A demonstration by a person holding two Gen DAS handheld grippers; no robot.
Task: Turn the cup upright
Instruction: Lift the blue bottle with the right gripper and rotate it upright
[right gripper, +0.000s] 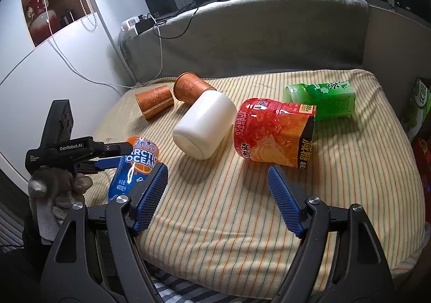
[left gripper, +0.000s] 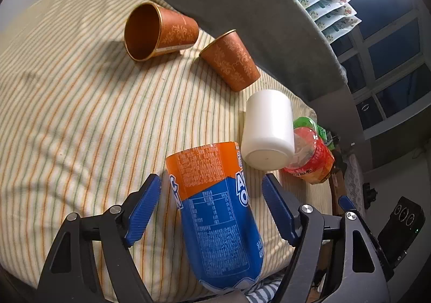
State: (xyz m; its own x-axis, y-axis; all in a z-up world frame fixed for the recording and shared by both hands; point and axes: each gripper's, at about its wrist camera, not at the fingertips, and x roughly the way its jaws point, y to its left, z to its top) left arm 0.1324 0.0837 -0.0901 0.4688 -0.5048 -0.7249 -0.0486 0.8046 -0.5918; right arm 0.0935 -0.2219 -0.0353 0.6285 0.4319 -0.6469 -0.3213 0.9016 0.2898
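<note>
Several cups lie on their sides on a striped cushion (right gripper: 242, 208). A blue and orange cup (left gripper: 215, 211) lies between the open fingers of my left gripper (left gripper: 211, 190), apart from both pads; it also shows in the right wrist view (right gripper: 134, 168). A white cup (left gripper: 268, 128) lies just beyond it, also seen in the right wrist view (right gripper: 204, 125). Two brown cups (left gripper: 161, 31) (left gripper: 231, 60) lie farther back. My right gripper (right gripper: 216, 181) is open and empty, in front of a red cup (right gripper: 272, 130) and a green cup (right gripper: 323, 99).
A grey padded backrest (right gripper: 256, 39) runs behind the cushion. Cables and a power strip (right gripper: 137, 24) sit at its left end. The cushion's front edge (right gripper: 242, 292) is close below my right gripper. A wall (right gripper: 40, 82) stands on the left.
</note>
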